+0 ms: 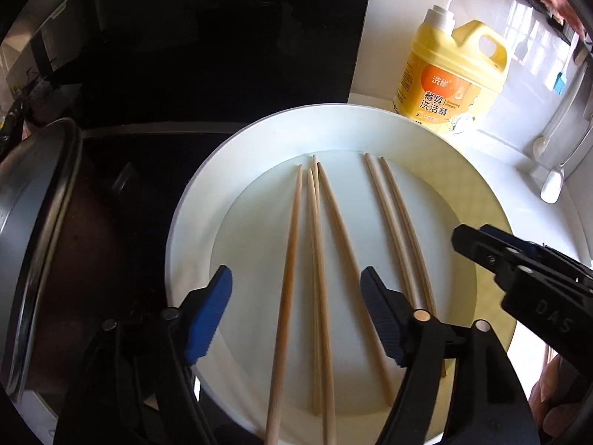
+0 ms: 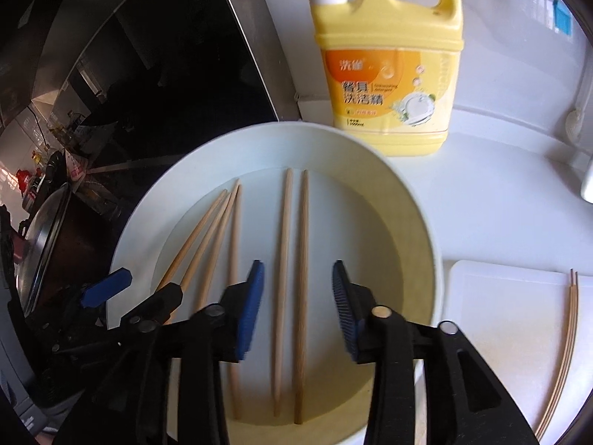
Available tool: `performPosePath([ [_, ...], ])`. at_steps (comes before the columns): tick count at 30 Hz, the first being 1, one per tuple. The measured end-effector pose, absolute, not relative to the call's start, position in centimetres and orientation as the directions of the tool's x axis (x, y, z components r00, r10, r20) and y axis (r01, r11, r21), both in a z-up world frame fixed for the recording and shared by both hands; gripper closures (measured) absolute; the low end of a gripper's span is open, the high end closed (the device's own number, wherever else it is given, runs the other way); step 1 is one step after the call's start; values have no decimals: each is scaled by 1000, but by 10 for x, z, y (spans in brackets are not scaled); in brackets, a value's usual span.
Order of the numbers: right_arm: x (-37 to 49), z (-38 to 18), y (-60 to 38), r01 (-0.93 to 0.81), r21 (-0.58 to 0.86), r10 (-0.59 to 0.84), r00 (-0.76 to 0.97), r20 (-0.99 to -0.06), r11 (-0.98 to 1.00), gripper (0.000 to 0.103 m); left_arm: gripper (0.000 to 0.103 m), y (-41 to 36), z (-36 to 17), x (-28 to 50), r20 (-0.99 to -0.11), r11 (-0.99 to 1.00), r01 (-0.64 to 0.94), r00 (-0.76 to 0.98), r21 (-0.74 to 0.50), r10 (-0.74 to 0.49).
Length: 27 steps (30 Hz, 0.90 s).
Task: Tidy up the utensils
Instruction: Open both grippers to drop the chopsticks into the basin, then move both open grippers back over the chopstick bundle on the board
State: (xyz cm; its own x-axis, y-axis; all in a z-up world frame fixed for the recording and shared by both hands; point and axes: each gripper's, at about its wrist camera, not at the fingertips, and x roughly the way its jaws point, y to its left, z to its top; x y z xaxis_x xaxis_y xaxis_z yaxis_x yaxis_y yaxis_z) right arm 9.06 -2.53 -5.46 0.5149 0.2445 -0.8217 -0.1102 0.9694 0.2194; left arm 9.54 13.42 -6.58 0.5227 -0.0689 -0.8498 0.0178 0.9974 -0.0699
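Observation:
Several wooden chopsticks (image 1: 315, 259) lie in a white round basin (image 1: 192, 230): a fanned group at left and a pair (image 1: 400, 230) at right. My left gripper (image 1: 296, 315) is open above the fanned group. In the right wrist view the basin (image 2: 418, 230) holds the same chopsticks; my right gripper (image 2: 296, 311) is open above the pair (image 2: 292, 278). The right gripper shows in the left wrist view (image 1: 478, 237), the left gripper in the right wrist view (image 2: 122, 289). Two chopsticks (image 2: 567, 345) lie on a white board (image 2: 500, 326) to the right.
A yellow dish-soap jug (image 2: 389, 63) stands behind the basin on the white counter (image 2: 500, 204). A dark stovetop (image 1: 185, 55) and a metal pot with lid (image 1: 33, 222) are at left. White spoons (image 1: 552, 185) hang at the far right.

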Motion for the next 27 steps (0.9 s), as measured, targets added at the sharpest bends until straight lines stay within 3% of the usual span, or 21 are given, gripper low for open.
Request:
performPosePath([
  [4,76,-46,-35,-117,234,260,530,-807,965,53,27,131,-59,86,-847,998,16,528,-54,-55],
  [10,57,-37,-56,-136,238,274,534,-800,962,48,23,135,-47,67,-843,999,-3,537,-38,-30],
  [27,-16,-10,-169,-41,220,194,641,-742,975,44,22,67,-11,35,-807,999,36,590,-17,-35],
])
